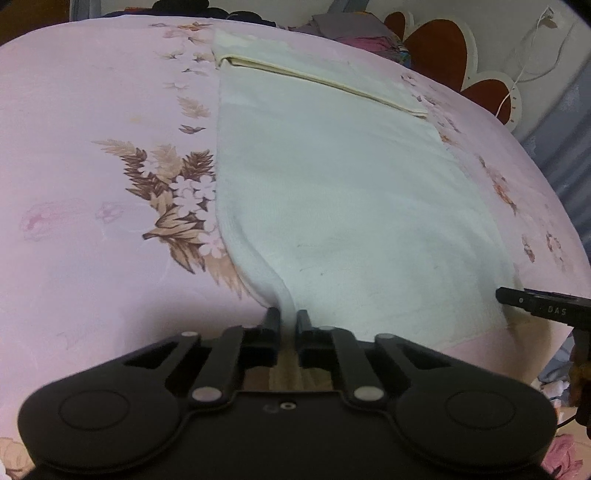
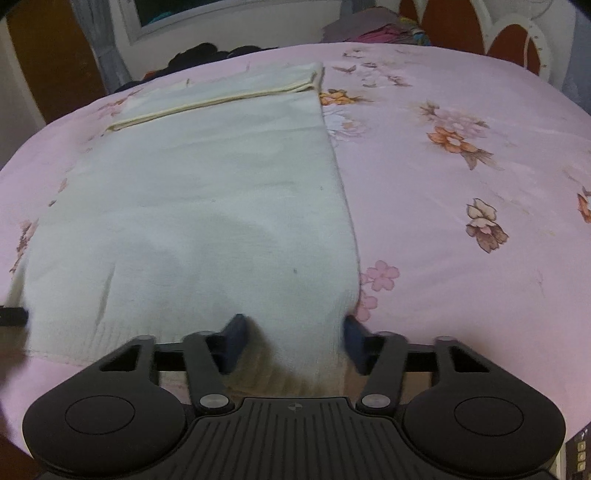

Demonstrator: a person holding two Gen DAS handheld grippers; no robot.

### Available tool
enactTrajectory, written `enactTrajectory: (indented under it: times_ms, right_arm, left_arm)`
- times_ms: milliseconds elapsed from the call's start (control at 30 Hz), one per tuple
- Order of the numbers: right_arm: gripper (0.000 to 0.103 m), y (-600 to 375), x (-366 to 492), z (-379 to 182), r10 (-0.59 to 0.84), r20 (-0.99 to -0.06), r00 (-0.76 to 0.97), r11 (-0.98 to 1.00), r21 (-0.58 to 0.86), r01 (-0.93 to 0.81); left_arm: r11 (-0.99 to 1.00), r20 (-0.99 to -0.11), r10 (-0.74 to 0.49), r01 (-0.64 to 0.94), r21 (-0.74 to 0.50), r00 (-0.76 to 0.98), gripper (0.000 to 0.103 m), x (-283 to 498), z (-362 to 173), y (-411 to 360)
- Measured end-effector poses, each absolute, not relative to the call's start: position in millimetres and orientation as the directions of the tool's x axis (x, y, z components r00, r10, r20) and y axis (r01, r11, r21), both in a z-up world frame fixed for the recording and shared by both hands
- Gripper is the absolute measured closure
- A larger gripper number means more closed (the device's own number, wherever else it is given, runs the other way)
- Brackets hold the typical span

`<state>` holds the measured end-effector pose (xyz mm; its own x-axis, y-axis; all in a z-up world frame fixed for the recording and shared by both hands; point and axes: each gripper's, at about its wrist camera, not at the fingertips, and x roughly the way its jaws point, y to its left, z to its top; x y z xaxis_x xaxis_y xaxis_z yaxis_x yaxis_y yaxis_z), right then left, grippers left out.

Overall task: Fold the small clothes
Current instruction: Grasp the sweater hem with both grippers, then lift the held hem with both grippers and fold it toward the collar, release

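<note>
Left wrist view: left gripper [image 1: 287, 320] pinched tight on near left corner of white garment [image 1: 332, 192], fabric gathered into a ridge between the fingers. Garment spread flat on pink floral bedsheet [image 1: 92, 110], far end folded over with cream hem. Right gripper [image 1: 517, 298] tip at garment's near right corner.

Right wrist view: right gripper [image 2: 293, 332] spread wide, near right corner of garment [image 2: 221, 184] lying between the fingers; contact with pads uncertain, edge blurred. Clothes pile [image 2: 373, 33] beyond sheet [image 2: 461, 166].
</note>
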<state>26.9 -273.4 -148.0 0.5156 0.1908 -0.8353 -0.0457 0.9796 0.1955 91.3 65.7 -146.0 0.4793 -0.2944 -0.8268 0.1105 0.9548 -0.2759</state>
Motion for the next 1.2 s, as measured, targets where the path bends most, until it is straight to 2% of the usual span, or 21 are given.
enactTrajectory:
  times_ms: [33, 67, 100, 133, 267, 600, 967, 1200]
  right_arm:
    - [0.066, -274.1, 27.7, -147.6, 0.199, -0.837, 0.509, 0.978, 0.202, -0.050]
    - [0.072, -274.6, 28.4, -147.5, 0.211, -0.839, 0.502, 0.976, 0.213, -0.054]
    - [0.090, -276.0, 29.6, -146.5, 0.231, -0.838, 0.495, 0.971, 0.232, -0.061]
    - [0.097, -275.8, 30.7, -145.7, 0.244, -0.837, 0.490, 0.968, 0.243, -0.067]
    - [0.097, -277.3, 35.6, -140.6, 0.284, -0.829, 0.482, 0.957, 0.275, -0.089]
    - [0.097, -281.7, 66.8, -99.5, 0.374, -0.740, 0.559, 0.922, 0.363, -0.137]
    - [0.097, -294.8, 141.4, -61.1, 0.420, -0.640, 0.644, 0.891, 0.426, -0.157]
    - [0.097, -300.0, 191.6, -52.2, 0.426, -0.610, 0.668, 0.887, 0.429, -0.174]
  left_arm:
    - [0.953, -0.825, -0.299, 0.113, -0.280, 0.479, 0.096, 92.3, -145.4, 65.4]
    - [0.952, -0.823, -0.304, 0.115, -0.284, 0.479, 0.096, 93.0, -144.2, 65.2]
    - [0.950, -0.819, -0.311, 0.120, -0.289, 0.482, 0.096, 93.6, -142.7, 65.1]
    - [0.948, -0.815, -0.315, 0.124, -0.293, 0.487, 0.096, 94.4, -140.3, 64.6]
    - [0.941, -0.789, -0.336, 0.141, -0.309, 0.514, 0.096, 100.2, -125.5, 62.7]
    - [0.934, -0.707, -0.349, 0.164, -0.319, 0.615, 0.097, 134.5, -78.2, 59.8]
    - [0.931, -0.641, -0.330, 0.126, -0.342, 0.693, 0.097, 196.0, -51.1, 67.6]
    - [0.936, -0.616, -0.308, 0.113, -0.335, 0.725, 0.097, 237.0, -42.1, 70.2]
